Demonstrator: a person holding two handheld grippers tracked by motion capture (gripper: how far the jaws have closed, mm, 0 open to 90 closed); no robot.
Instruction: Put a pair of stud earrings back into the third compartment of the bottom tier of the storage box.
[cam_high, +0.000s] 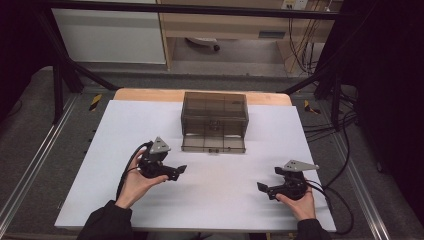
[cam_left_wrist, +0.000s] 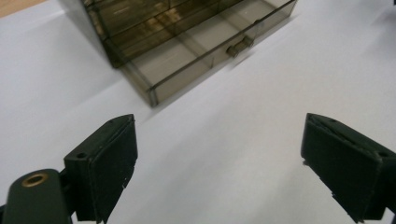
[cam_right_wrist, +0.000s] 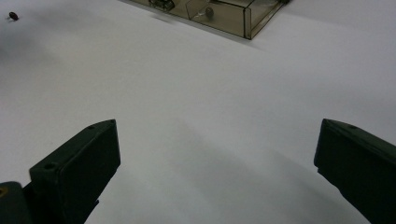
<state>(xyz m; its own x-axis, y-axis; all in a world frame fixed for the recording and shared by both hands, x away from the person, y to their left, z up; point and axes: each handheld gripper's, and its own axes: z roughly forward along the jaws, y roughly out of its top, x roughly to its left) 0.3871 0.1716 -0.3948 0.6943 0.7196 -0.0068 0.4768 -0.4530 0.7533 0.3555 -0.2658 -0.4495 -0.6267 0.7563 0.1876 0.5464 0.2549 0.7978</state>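
A smoky, see-through plastic drawer box (cam_high: 215, 115) stood at the far middle of the white table (cam_high: 100, 165), with its bottom drawer (cam_high: 214, 142) pulled out toward the near side. In the left gripper view the drawer (cam_left_wrist: 205, 51) looked bare inside, though the tinted walls made that hard to settle, and a small handle (cam_left_wrist: 240, 45) sat at the middle of its front panel.

The left gripper (cam_high: 181, 170) was held above the table, near and to the left of the drawer and apart from it, its jaws spread wide with nothing between them. The right gripper (cam_high: 268, 181) rested near the right front of the table, well apart from the box, its jaws likewise spread and empty.

Judging by its thin, clear walls, the box was probably light and stiff, with a slick surface that would slide on the smooth table if pushed hard. The drawer likely ran loosely in its slot, so a push off to one side could skew and jam it. The walls might crack under a hard squeeze. The best place to take hold seemed to be the small handle, pinched from either side, or else the flat of the front panel near its middle for a straight push. Steadying the top of the box with the other gripper would probably keep it from shifting.
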